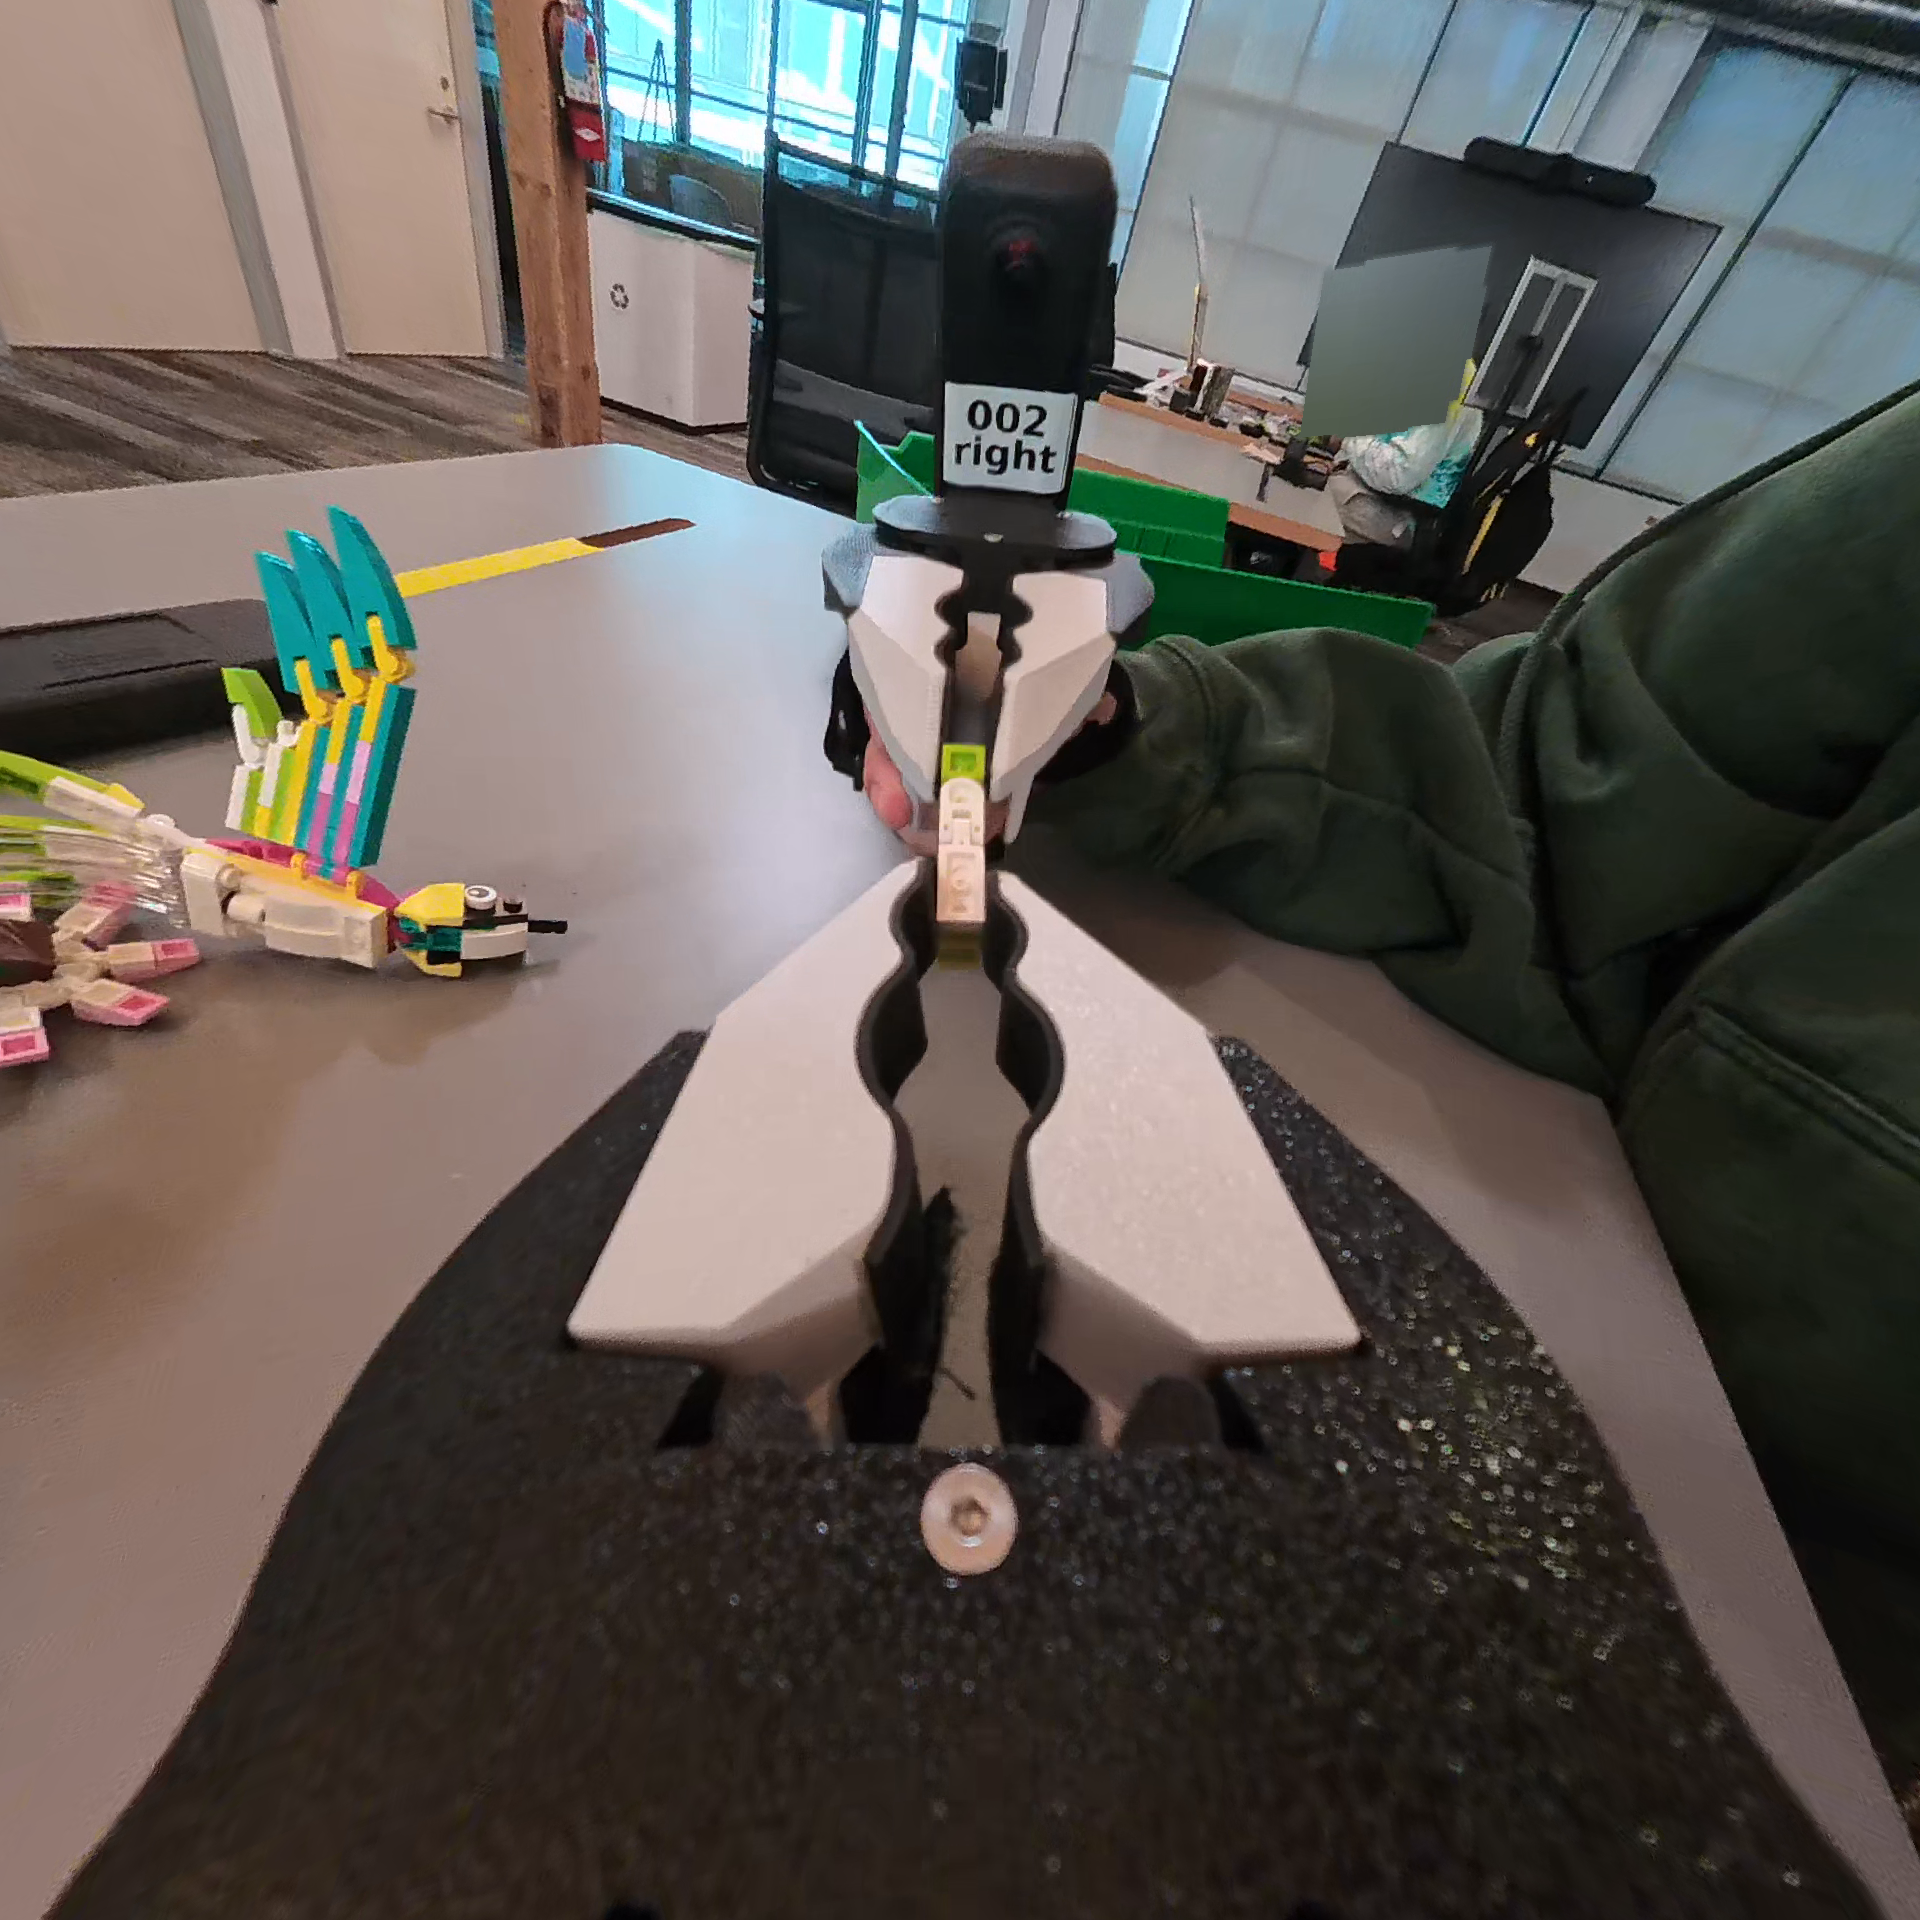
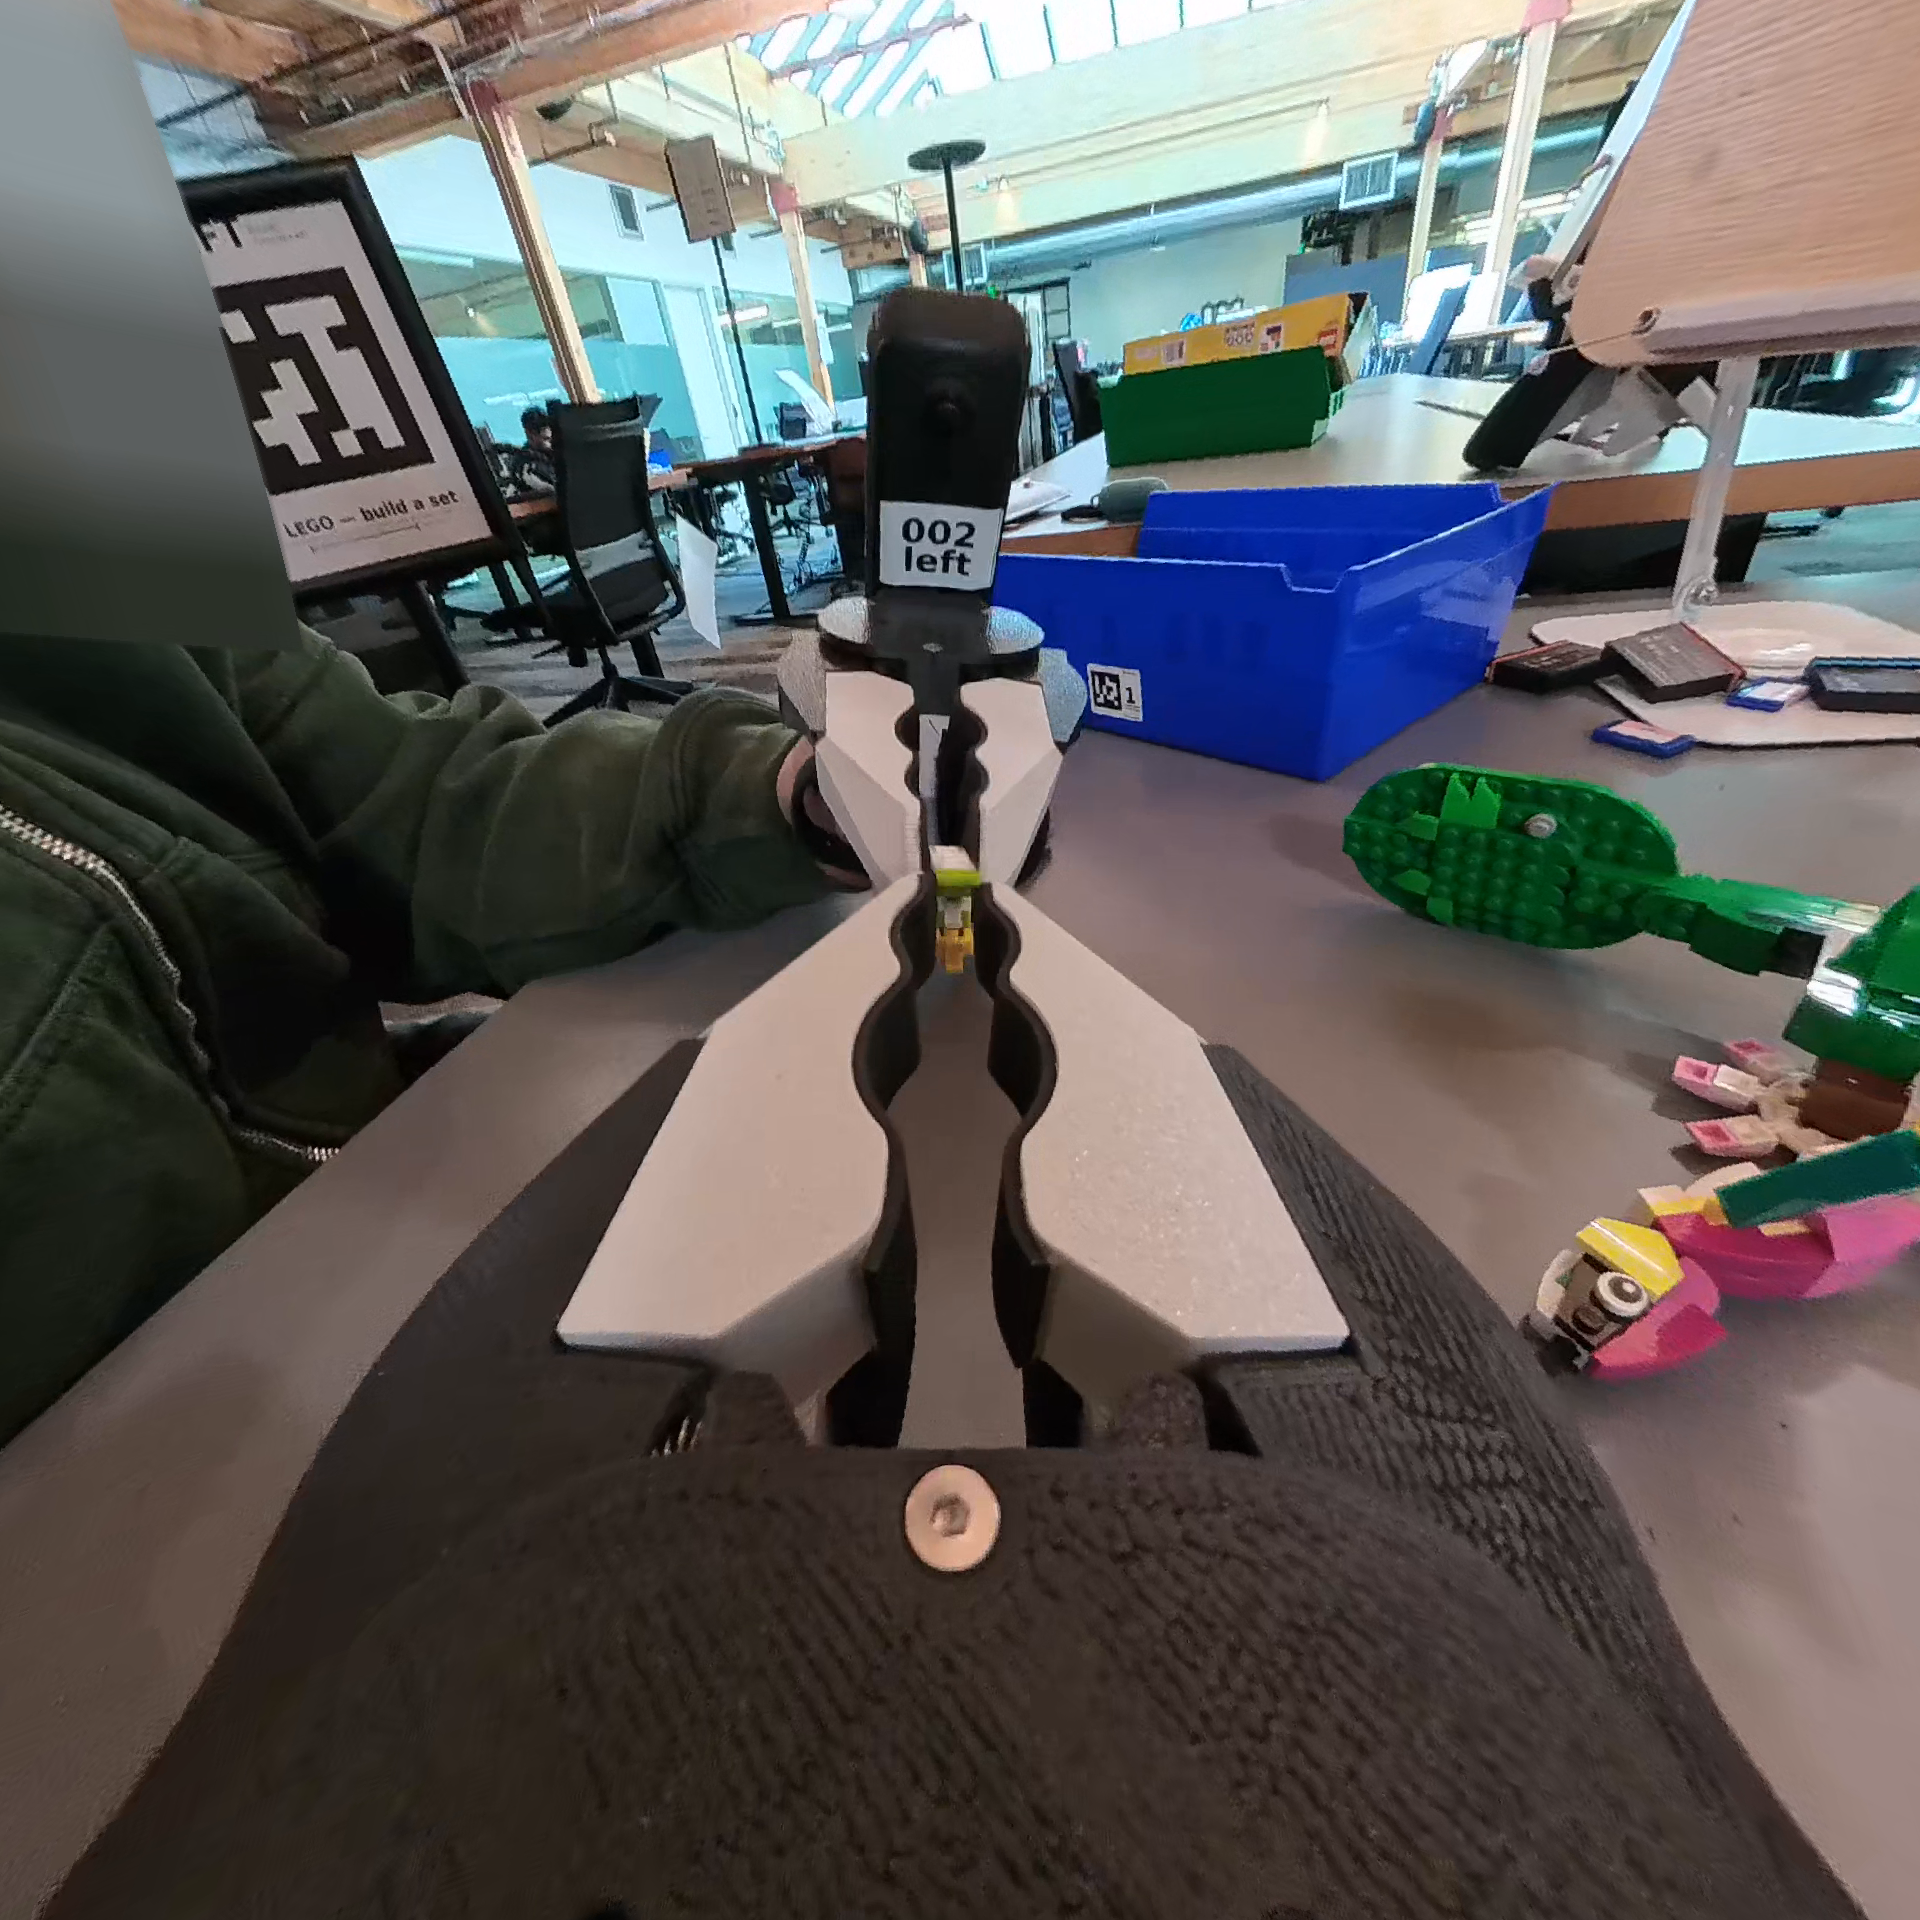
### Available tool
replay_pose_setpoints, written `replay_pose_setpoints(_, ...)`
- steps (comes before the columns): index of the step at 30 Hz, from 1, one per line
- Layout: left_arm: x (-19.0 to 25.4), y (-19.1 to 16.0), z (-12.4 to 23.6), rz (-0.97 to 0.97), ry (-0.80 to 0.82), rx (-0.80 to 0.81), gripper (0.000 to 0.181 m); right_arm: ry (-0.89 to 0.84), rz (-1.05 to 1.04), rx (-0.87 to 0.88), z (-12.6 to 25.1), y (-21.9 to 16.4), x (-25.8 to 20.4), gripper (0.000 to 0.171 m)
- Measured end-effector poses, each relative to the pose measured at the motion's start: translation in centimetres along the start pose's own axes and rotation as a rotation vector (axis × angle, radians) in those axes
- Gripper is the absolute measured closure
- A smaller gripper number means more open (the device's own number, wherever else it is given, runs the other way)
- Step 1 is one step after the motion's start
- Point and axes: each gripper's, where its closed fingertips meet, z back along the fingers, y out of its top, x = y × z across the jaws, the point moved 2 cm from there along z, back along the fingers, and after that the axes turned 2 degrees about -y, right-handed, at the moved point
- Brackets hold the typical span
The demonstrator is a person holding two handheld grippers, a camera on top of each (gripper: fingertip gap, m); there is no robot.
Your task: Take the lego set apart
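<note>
A small white and lime lego piece [image 1: 960,847] is held between both grippers, which face each other tip to tip above the grey table [image 1: 644,665]. My left gripper [image 1: 958,914] is shut on its near end. My right gripper [image 2: 954,914] is shut on the other end; the piece [image 2: 954,904] shows there too. The right gripper also shows facing me in the left wrist view [image 1: 971,769]. A colourful lego bird [image 1: 343,831] with teal wings lies on the table to the left. It also shows in the right wrist view [image 2: 1704,1257].
A green lego leaf plate [image 2: 1507,852] lies on the table at the right. Pink and white flower pieces [image 1: 83,977] lie beside the bird. A blue bin [image 2: 1278,634] stands behind. A green bin [image 1: 1247,561] is at the table's far side. A person's green sleeve [image 1: 1455,810] rests at the right. Both grippers' tips are close together, under 4 cm apart. The colourful lego bird [image 1: 343,831] is about equally far from each gripper, around 15 cm.
</note>
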Motion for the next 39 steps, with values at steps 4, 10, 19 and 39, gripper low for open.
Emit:
replay_pose_setpoints(4, 0.2, 0.1, 0.4, -0.017, -0.001, -0.004, 0.175, 0.011, 0.009, -0.022, -0.1, -0.5, 0.0, 0.167)
replay_pose_setpoints(10, -1.9, 3.9, 6.4, 0.125, -0.013, 0.32, 0.175, -0.168, 0.053, -0.095, 3.3, -0.9, 2.4, 0.171)
replay_pose_setpoints(19, -1.9, 0.8, 2.9, 0.118, -0.016, 0.121, 0.175, -0.057, -0.212, 0.115, -0.7, 1.1, 1.7, 0.146)
replay_pose_setpoints(39, 0.1, 0.3, 1.6, 0.071, -0.101, 0.062, 0.175, 0.008, -0.081, -0.006, -2.2, 0.1, -0.4, 0.161)
